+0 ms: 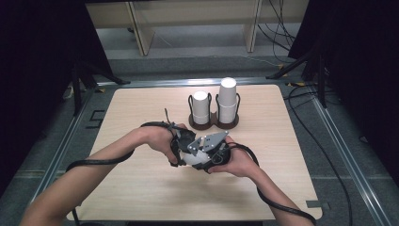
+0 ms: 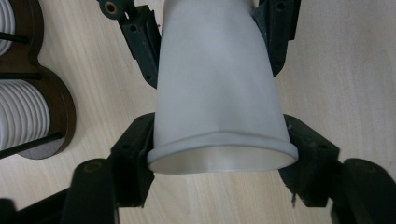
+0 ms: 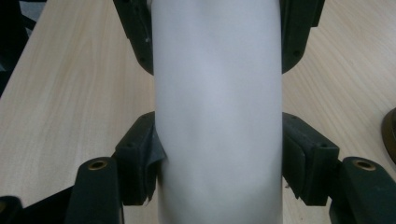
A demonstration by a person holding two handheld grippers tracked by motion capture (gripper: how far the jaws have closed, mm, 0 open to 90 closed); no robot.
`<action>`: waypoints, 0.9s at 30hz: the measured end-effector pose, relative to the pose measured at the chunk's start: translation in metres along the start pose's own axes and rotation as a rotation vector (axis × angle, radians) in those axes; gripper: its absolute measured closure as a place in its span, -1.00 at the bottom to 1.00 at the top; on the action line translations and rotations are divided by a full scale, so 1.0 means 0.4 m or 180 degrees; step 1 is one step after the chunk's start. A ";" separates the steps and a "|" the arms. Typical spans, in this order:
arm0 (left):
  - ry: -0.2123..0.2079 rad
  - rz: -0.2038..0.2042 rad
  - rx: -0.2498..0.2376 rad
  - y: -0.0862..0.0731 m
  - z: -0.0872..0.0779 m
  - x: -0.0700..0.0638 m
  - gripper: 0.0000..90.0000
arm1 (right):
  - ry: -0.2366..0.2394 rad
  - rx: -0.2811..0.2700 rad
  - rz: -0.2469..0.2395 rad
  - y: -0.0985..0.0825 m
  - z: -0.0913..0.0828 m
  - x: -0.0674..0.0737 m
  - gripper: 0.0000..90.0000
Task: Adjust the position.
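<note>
A white paper cup (image 1: 194, 158) is held level just above the table's middle, between my two grippers, which face each other. In the left gripper view my left gripper (image 2: 219, 156) has its pads against the cup (image 2: 215, 84) at its open rim, which is slightly bent. The right gripper's fingers (image 2: 140, 42) hold it farther along. In the right gripper view my right gripper (image 3: 219, 163) is shut on the cup's body (image 3: 219, 102), and the left gripper's fingers (image 3: 133, 32) show beyond. From above, the left gripper (image 1: 184, 149) and right gripper (image 1: 208, 154) meet at the cup.
A dark wooden two-slot holder (image 1: 214, 124) stands behind the hands, with a shorter stack of white cups (image 1: 201, 104) and a taller stack (image 1: 227, 98). Its base (image 2: 56, 107) shows at the left of the left gripper view. Cables trail off the table's front corners.
</note>
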State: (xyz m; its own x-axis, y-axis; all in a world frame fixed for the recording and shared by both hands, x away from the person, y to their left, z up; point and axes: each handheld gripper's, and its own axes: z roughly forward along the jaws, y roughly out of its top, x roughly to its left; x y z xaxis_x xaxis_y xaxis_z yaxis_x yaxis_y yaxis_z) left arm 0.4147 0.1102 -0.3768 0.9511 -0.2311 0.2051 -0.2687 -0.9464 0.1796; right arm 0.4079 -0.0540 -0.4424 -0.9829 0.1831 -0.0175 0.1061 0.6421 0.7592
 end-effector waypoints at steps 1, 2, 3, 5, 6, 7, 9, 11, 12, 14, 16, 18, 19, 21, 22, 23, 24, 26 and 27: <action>0.0009 0.0052 0.0008 -0.003 -0.001 0.002 -0.33 | -0.0017 -0.0038 -0.0130 -0.002 0.001 -0.004 -0.20; 0.0048 0.0037 -0.0057 -0.004 0.001 0.001 -0.38 | -0.0027 -0.0038 -0.0089 -0.005 -0.002 -0.002 -0.20; 0.0089 0.0017 -0.0111 -0.008 0.002 -0.001 -0.44 | -0.0055 -0.0097 -0.0238 -0.005 0.000 -0.009 -0.20; 0.0155 0.0031 -0.0196 -0.014 0.001 0.000 -0.59 | -0.0101 -0.0098 -0.0239 -0.012 -0.003 -0.008 -0.20; 0.0162 -0.0031 -0.0263 -0.017 0.002 -0.004 -0.66 | -0.0118 -0.0100 -0.0198 -0.017 -0.004 -0.007 -0.20; 0.0194 -0.0047 -0.0352 -0.021 0.001 -0.005 -0.68 | -0.0112 -0.0112 -0.0178 -0.019 -0.004 -0.006 -0.20; 0.0223 -0.0070 -0.0422 -0.027 0.000 -0.007 -0.69 | -0.0175 -0.0172 -0.0186 -0.026 -0.009 -0.007 -0.20; 0.0265 -0.0090 -0.0502 -0.034 -0.003 -0.010 -0.75 | -0.0165 -0.0212 -0.0105 -0.034 -0.011 -0.004 -0.20; 0.0306 -0.0105 -0.0545 -0.037 -0.005 -0.011 -0.78 | -0.0187 -0.0253 -0.0126 -0.038 -0.014 -0.005 -0.20; 0.0358 -0.0137 -0.0639 -0.045 -0.009 -0.014 -0.83 | -0.0229 -0.0343 -0.0083 -0.047 -0.018 -0.005 -0.20; 0.0411 -0.0155 -0.0694 -0.055 -0.013 -0.016 -0.88 | -0.0252 -0.0400 -0.0010 -0.058 -0.025 -0.004 -0.20; 0.0474 -0.0170 -0.0763 -0.064 -0.014 -0.020 -0.90 | -0.0264 -0.0450 0.0042 -0.067 -0.030 -0.002 -0.20; 0.0506 -0.0212 -0.0812 -0.070 -0.015 -0.023 -0.91 | -0.0304 -0.0504 0.0028 -0.072 -0.033 -0.003 -0.20; 0.0526 -0.0262 -0.0888 -0.080 -0.017 -0.027 -0.93 | -0.0310 -0.0593 0.0134 -0.087 -0.041 0.001 -0.20; 0.0557 -0.0300 -0.0939 -0.086 -0.019 -0.029 -0.92 | -0.0316 -0.0611 0.0148 -0.091 -0.044 0.002 -0.20; 0.0570 -0.0316 -0.0977 -0.090 -0.019 -0.030 -0.93 | -0.0339 -0.0659 0.0168 -0.099 -0.049 0.003 -0.20; 0.0591 -0.0367 -0.1055 -0.096 -0.020 -0.034 -0.93 | -0.0381 -0.0697 0.0168 -0.105 -0.053 0.003 -0.20; 0.0619 -0.0476 -0.1217 -0.105 -0.018 -0.039 -0.93 | -0.0387 -0.0783 0.0253 -0.118 -0.063 0.006 -0.20; 0.0633 -0.0507 -0.1269 -0.109 -0.017 -0.043 -0.93 | -0.0395 -0.0802 0.0318 -0.125 -0.071 0.010 -0.20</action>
State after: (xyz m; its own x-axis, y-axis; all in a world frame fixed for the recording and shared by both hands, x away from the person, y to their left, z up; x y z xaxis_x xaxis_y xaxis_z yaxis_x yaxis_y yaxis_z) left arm 0.4092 0.1570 -0.3817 0.9480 -0.0056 0.3183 -0.1965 -0.7969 0.5712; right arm 0.3946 -0.1065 -0.4621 -0.9420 0.3356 -0.0020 0.1456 0.4140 0.8985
